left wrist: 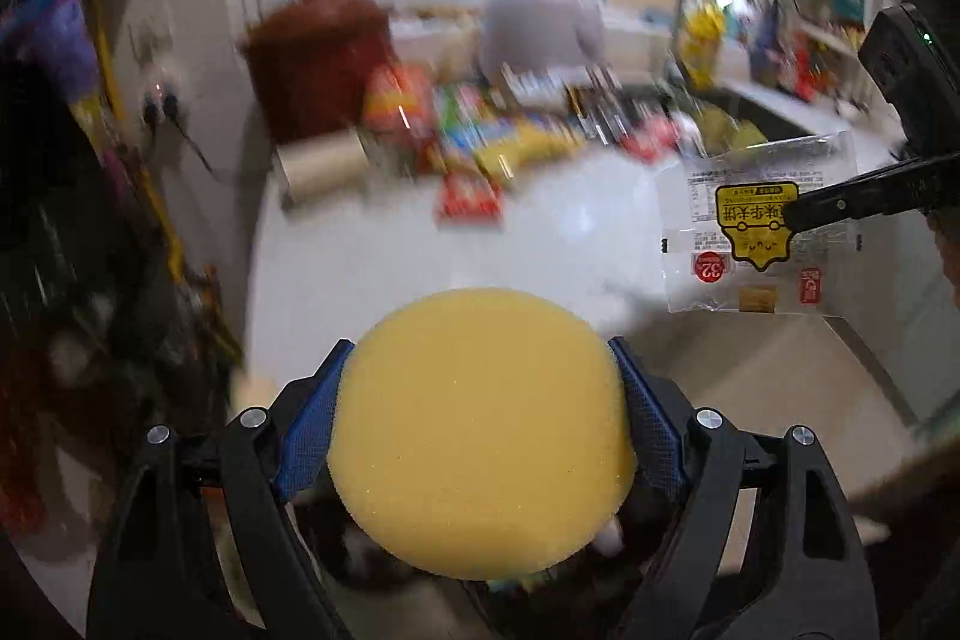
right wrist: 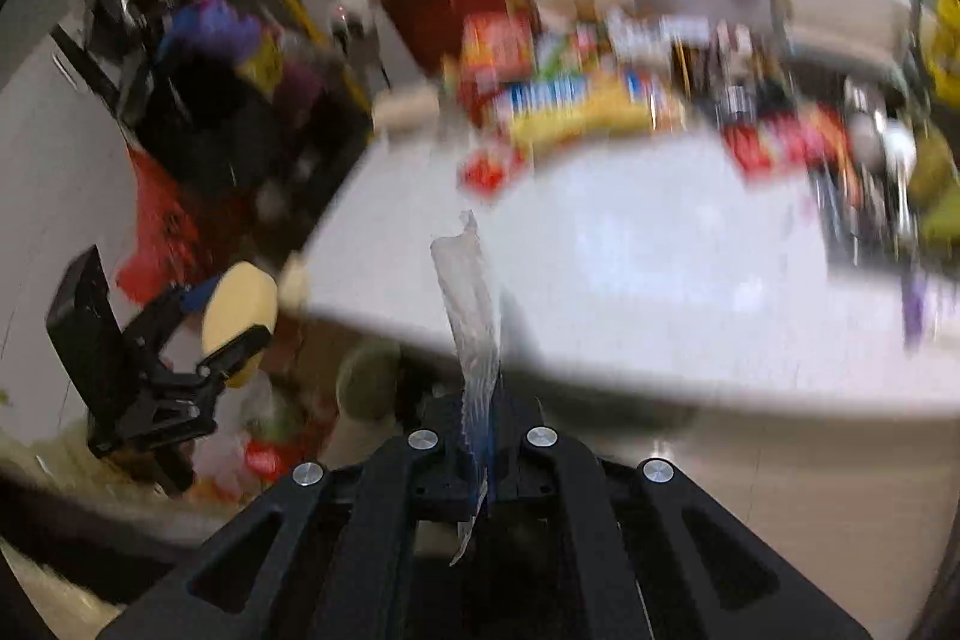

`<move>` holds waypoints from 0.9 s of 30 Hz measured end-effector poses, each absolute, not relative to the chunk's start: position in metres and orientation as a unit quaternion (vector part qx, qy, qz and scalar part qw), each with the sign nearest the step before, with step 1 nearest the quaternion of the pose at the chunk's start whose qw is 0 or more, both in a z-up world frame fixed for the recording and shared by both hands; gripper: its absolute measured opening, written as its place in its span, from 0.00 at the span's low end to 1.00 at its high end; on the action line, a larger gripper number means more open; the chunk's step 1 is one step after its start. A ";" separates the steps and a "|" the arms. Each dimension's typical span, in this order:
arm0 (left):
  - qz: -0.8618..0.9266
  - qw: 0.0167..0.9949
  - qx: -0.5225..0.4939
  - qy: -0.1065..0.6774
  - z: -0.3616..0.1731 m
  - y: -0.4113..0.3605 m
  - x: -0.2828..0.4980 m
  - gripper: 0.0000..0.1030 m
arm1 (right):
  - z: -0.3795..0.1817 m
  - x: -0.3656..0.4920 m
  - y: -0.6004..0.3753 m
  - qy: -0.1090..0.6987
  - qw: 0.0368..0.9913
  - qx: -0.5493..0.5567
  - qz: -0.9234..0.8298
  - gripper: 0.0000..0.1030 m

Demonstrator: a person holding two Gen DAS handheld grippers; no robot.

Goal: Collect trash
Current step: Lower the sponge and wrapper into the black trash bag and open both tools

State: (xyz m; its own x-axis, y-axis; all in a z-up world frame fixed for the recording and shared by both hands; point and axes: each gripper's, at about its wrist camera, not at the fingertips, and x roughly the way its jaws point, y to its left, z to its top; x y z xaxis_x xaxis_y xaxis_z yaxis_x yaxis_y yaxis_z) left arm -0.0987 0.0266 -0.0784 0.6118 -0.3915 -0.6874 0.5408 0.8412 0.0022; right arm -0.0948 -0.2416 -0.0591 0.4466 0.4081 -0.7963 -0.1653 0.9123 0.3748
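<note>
My left gripper [left wrist: 480, 388] is shut on a round yellow sponge [left wrist: 480, 430], held off the near edge of the white table [left wrist: 390, 268]. It also shows in the right wrist view [right wrist: 240, 322] at the left, with the sponge [right wrist: 237, 310] between its fingers. My right gripper [right wrist: 480, 424] is shut on a clear plastic wrapper [right wrist: 471, 304], seen edge-on. In the left wrist view the right gripper [left wrist: 798, 214] comes in from the right and holds the same wrapper [left wrist: 750, 244], which has a yellow label and a red sticker.
A blurred heap of colourful snack packets [left wrist: 510, 136] lies at the table's far side, with a dark red pot [left wrist: 318, 58] and a paper roll [left wrist: 324, 166]. A sink [left wrist: 750, 124] is at the right. Bags and clutter [right wrist: 198, 130] hang at the left. Trash [right wrist: 264, 454] lies below.
</note>
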 end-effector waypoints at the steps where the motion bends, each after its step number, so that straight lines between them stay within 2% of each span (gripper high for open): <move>1: -0.266 0.884 0.101 0.372 -0.088 0.027 -0.107 0.78 | -0.069 -0.105 -0.240 0.511 0.834 0.125 0.166 0.01; 6: -0.273 0.852 0.089 0.437 -0.151 0.023 -0.129 0.78 | -0.144 -0.134 -0.229 0.572 0.801 0.116 0.135 0.01; 11: -0.274 0.832 0.086 0.474 -0.229 0.013 -0.130 0.78 | -0.243 -0.137 -0.214 0.616 0.775 0.077 0.113 0.01; 21: -0.246 0.798 0.081 0.544 -0.394 -0.007 -0.109 0.80 | -0.391 -0.126 -0.193 0.659 0.745 0.023 0.100 0.03; 22: -0.243 0.796 0.083 0.549 -0.403 -0.009 -0.107 0.81 | -0.399 -0.128 -0.192 0.661 0.744 0.015 0.096 0.13; 23: -0.240 0.793 0.086 0.553 -0.413 -0.012 -0.106 0.85 | -0.409 -0.127 -0.192 0.666 0.740 0.016 0.091 0.44; 24: -0.237 0.792 0.090 0.556 -0.417 -0.013 -0.103 0.88 | -0.412 -0.129 -0.194 0.664 0.743 0.017 0.086 0.55; 25: -0.233 0.789 0.092 0.562 -0.421 -0.013 -0.101 0.90 | -0.412 -0.129 -0.194 0.656 0.750 0.012 0.076 0.64; 27: -0.213 0.786 0.093 0.572 -0.424 -0.010 -0.096 0.92 | -0.408 -0.127 -0.195 0.651 0.755 0.008 0.073 0.64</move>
State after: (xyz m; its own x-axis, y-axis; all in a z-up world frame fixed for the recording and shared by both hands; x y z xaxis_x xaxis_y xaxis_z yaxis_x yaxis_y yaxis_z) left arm -0.0959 -0.0101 -0.4245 0.2540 -0.2289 -0.9397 0.4408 0.8922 -0.0982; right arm -0.1274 -0.1955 -0.4078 0.1412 0.1206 -0.9826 -0.0985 0.9893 0.1072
